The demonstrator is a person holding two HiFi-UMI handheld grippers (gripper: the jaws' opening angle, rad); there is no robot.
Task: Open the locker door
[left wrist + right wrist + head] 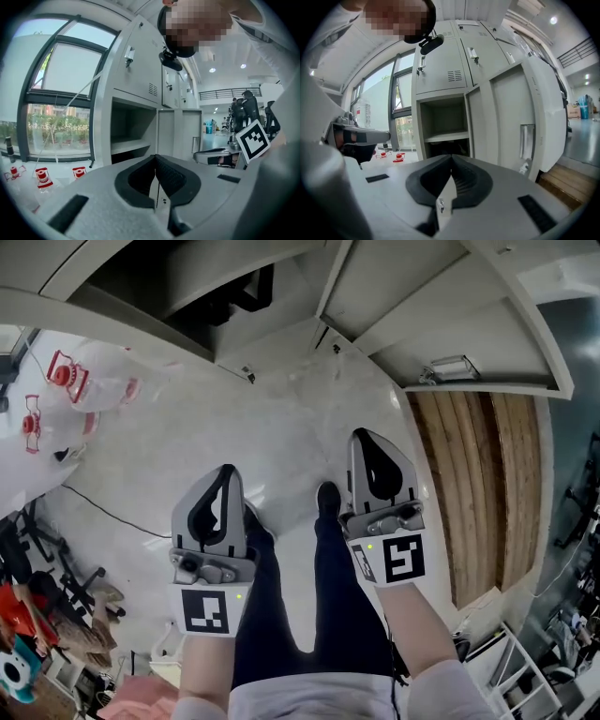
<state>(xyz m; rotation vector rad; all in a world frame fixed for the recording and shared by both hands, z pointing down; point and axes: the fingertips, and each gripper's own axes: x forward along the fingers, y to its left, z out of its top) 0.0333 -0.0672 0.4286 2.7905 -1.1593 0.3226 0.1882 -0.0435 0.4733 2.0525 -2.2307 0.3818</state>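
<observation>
Both tongs are together, nothing held: left gripper, right gripper. The pale grey metal locker door already stands swung wide, at 1 o'clock from the right gripper in the head view and well apart from it. Its long axis is upright, and the right hand is nearer. The open grey locker compartment lies at 12 o'clock; nothing shows on its shelf, and below it is too dark to tell.

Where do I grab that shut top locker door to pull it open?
Grab the little handle near the left edge of the top door. It looks like the only part sticking out from the flat front, so come straight at it from the front, one jaw on each side.
</observation>
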